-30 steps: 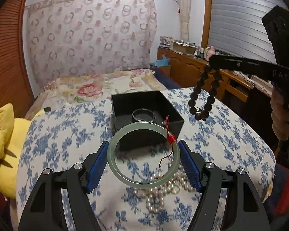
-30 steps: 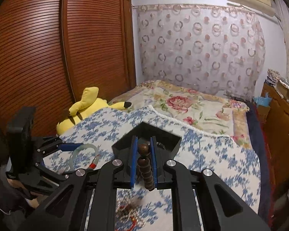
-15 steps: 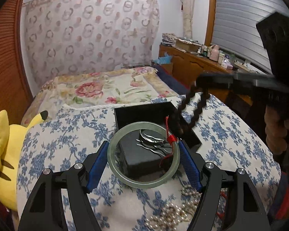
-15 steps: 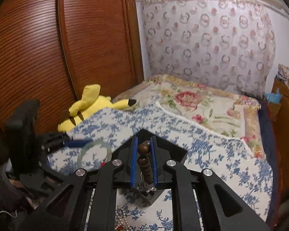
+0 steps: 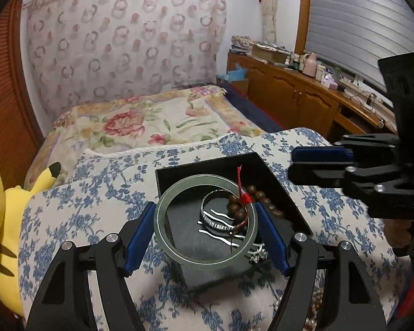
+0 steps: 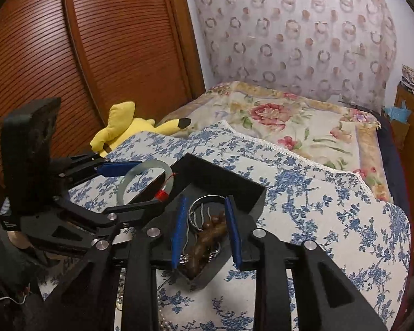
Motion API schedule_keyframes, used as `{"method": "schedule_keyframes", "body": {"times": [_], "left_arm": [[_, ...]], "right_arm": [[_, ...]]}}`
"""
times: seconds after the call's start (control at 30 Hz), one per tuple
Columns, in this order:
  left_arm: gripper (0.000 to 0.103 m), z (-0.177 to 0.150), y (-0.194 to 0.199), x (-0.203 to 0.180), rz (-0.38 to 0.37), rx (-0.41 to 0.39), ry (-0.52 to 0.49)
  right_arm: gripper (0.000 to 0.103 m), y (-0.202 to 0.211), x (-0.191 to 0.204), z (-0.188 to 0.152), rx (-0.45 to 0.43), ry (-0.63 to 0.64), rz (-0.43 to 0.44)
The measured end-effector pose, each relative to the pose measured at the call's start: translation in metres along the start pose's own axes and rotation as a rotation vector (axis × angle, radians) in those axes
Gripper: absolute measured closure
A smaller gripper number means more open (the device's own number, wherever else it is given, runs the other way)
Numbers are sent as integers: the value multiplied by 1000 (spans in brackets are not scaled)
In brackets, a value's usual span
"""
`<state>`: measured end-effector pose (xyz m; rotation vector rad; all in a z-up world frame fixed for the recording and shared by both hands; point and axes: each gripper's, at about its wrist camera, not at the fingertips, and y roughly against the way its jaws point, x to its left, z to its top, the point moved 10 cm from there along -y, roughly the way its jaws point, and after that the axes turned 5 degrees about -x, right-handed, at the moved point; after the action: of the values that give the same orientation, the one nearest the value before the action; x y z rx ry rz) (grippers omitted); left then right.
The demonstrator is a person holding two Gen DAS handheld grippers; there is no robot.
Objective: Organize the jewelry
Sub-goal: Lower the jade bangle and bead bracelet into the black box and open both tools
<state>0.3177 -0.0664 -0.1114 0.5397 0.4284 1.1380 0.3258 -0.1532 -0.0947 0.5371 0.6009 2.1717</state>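
My left gripper (image 5: 205, 224) is shut on a pale green jade bangle (image 5: 162, 237) with a red cord, held just above the open black box (image 5: 207, 171). The bangle also shows in the right wrist view (image 6: 146, 169). Inside the box lie a silver bangle (image 5: 215, 220) and a brown bead bracelet (image 5: 262, 202). My right gripper (image 6: 205, 230) is open and empty above the box, with the brown beads (image 6: 211, 235) lying loose below its fingers. It shows from the side in the left wrist view (image 5: 292, 162).
The box sits on a blue-flowered white cloth (image 5: 96, 193) over a bed. A pearl strand (image 5: 313, 311) lies on the cloth near me. A yellow plush toy (image 5: 0, 220) is at the left. A wooden sideboard (image 5: 289, 93) stands at the right.
The right gripper lowered the brown bead bracelet into the box and opened, leaving it there. The left gripper moved forward with the jade bangle over the box.
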Motion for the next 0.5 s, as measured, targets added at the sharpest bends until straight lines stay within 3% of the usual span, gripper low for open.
{"method": "schedule_keyframes", "body": {"times": [0.5], "left_arm": [[34,0,-28,-12,8,44,-26]], "right_arm": [[73,11,-28,-20,-2,-22,-68]]}}
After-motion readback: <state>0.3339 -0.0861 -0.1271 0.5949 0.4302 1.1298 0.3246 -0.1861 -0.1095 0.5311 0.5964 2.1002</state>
